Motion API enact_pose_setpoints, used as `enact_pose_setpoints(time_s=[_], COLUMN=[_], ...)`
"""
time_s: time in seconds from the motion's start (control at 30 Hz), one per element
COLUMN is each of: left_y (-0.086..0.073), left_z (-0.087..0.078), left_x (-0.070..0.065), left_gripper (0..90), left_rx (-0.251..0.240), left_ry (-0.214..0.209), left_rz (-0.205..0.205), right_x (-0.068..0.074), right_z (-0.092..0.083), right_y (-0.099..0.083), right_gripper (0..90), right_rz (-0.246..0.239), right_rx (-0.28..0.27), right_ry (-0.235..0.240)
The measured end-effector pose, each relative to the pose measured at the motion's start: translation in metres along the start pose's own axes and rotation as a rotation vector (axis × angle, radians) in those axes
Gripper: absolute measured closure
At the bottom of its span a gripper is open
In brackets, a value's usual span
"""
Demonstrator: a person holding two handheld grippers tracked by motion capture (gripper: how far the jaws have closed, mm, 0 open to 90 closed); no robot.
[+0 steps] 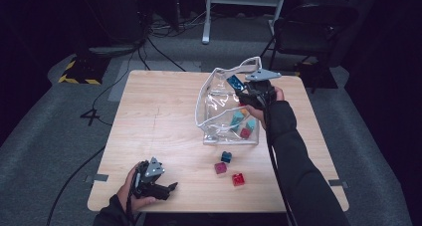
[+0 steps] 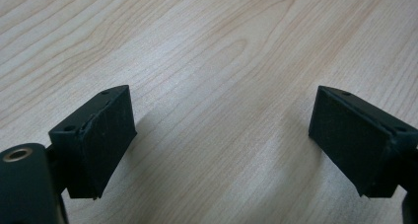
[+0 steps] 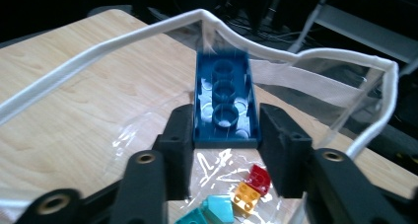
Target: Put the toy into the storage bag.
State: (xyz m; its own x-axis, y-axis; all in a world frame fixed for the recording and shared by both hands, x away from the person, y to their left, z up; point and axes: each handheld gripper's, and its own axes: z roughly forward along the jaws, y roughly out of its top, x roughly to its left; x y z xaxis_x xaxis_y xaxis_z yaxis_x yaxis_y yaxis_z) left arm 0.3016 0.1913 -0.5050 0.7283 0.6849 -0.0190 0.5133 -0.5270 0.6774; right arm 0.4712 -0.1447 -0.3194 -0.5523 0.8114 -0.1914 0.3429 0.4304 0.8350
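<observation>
I hold the long dark-blue studded brick point(image 3: 226, 103) in my right claw point(image 3: 226, 135), pinched above the clear plastic bag point(image 1: 215, 111) for dropping in; my left claw point(image 2: 222, 135) rests spread on the wooden table point(image 1: 159, 116).

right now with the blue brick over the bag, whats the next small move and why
Probably let the right gripper open a little more so the blue brick drops. The brick sits between its jaws above the clear bag, inside the white rim, with other bricks lying in the bag below. Whether the pads still press on the brick is hard to tell.
</observation>
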Motion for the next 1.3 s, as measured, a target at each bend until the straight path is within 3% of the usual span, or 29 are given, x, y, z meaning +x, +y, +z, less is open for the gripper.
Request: enact_pose_setpoints(time_s=[0.17,0.27,0.8,1.07,1.3], left_y=[0.000,0.000,0.000,0.000,0.000], left_z=[0.000,0.000,0.000,0.000,0.000], left_x=[0.000,0.000,0.000,0.000,0.000], left_gripper=[10.6,10.6,10.6,10.6,10.6], left_rx=[0.001,0.001,0.000,0.000,0.000], left_ry=[-0.003,-0.003,-0.003,-0.003,-0.002], left_rz=[-0.001,-0.001,-0.001,-0.001,-0.002], right_x=[0.000,-0.001,-0.002,0.005,0.011], right_z=[-0.003,-0.010,-0.066,-0.086,-0.097], right_y=[-0.001,-0.002,-0.022,-0.050,-0.088], right_gripper=[46.7,45.0,33.4,24.1,22.5], right_rz=[0.010,0.016,-0.005,-0.083,-0.096], right_rx=[-0.014,-0.044,-0.125,-0.128,-0.096], right_ry=[-0.009,0.011,0.067,0.098,0.154])
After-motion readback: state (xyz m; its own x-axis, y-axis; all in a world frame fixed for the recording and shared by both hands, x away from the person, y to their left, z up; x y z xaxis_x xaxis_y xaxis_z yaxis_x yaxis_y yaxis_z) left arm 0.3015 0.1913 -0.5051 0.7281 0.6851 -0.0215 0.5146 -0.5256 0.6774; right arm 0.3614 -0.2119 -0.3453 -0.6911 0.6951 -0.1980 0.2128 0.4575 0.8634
